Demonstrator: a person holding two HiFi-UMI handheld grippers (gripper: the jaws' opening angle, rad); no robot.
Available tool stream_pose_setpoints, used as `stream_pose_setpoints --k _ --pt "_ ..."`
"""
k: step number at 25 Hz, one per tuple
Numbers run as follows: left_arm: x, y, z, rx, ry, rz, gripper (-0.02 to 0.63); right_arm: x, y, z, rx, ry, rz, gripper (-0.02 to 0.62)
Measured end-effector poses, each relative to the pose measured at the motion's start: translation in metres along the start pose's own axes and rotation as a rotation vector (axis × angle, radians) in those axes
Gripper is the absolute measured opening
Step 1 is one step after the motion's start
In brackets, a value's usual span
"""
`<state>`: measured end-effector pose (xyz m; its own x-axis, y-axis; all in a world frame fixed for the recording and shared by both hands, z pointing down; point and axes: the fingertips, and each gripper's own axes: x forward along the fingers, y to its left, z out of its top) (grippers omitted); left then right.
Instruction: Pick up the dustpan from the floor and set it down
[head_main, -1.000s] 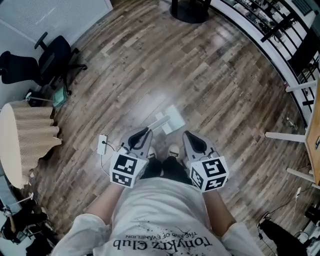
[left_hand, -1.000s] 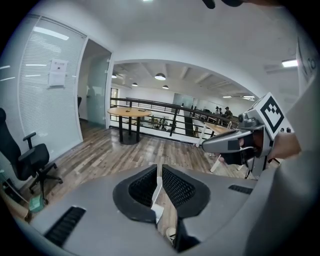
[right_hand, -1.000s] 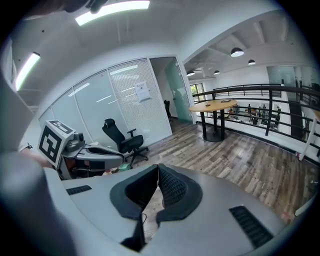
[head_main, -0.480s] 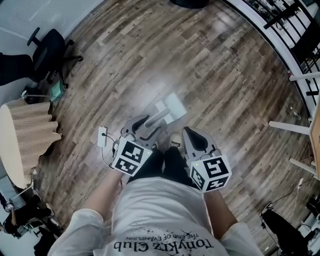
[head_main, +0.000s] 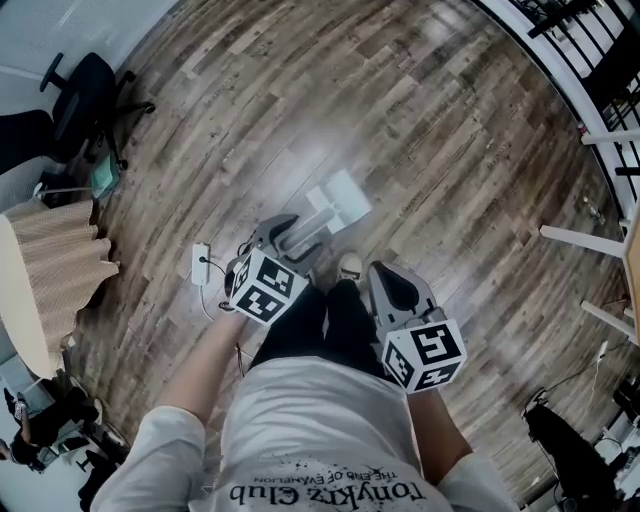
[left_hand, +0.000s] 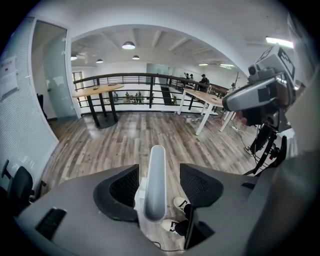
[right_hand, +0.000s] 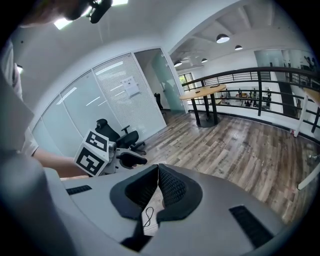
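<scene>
Left tool (left_hand: 158, 172): jaws stand wide apart and have just been opening. The pale grey handle (left_hand: 157, 152) of the dustpan (head_main: 338, 198) rises in the gap between them. A sliver of space shows on either side of the handle, so neither pad presses on it and the tool has no grip on it.

Right tool (right_hand: 158, 170): jaws are brought together, tips touching, with nothing between them. It is held lower in the head view, beside the person's right leg and apart from the dustpan.

Dustpan: its white pan lies on the wooden floor (head_main: 440, 150), just ahead of the person's shoes (head_main: 349, 266). Its handle slopes back from the pan into the open jaws of the left tool. The pan's mouth faces away from the person.

Surroundings: a white power strip (head_main: 201, 262) lies on the floor with its cable, just to the left of the left tool as the head view shows it. A black office chair (head_main: 85, 95) stands well apart from it, near the wall. The left tool's marker cube (right_hand: 95, 152) is visible from the right gripper view, held out beside the right tool. The person stands over the dustpan, both arms lowered toward the floor.
</scene>
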<state>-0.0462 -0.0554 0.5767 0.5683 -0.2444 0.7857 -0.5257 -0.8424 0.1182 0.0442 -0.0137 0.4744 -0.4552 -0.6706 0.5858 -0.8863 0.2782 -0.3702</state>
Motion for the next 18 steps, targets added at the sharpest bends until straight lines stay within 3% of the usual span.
stream_pose_setpoints --k 8,18 --pt "0.026 0.003 -0.007 0.041 0.048 -0.005 0.255 -0.001 -0.008 -0.008 0.03 0.017 -0.021 0.026" --pt "0.05 0.005 -0.012 0.009 0.081 -0.024 0.252 -0.006 -0.027 -0.023 0.068 0.032 -0.061 0.026"
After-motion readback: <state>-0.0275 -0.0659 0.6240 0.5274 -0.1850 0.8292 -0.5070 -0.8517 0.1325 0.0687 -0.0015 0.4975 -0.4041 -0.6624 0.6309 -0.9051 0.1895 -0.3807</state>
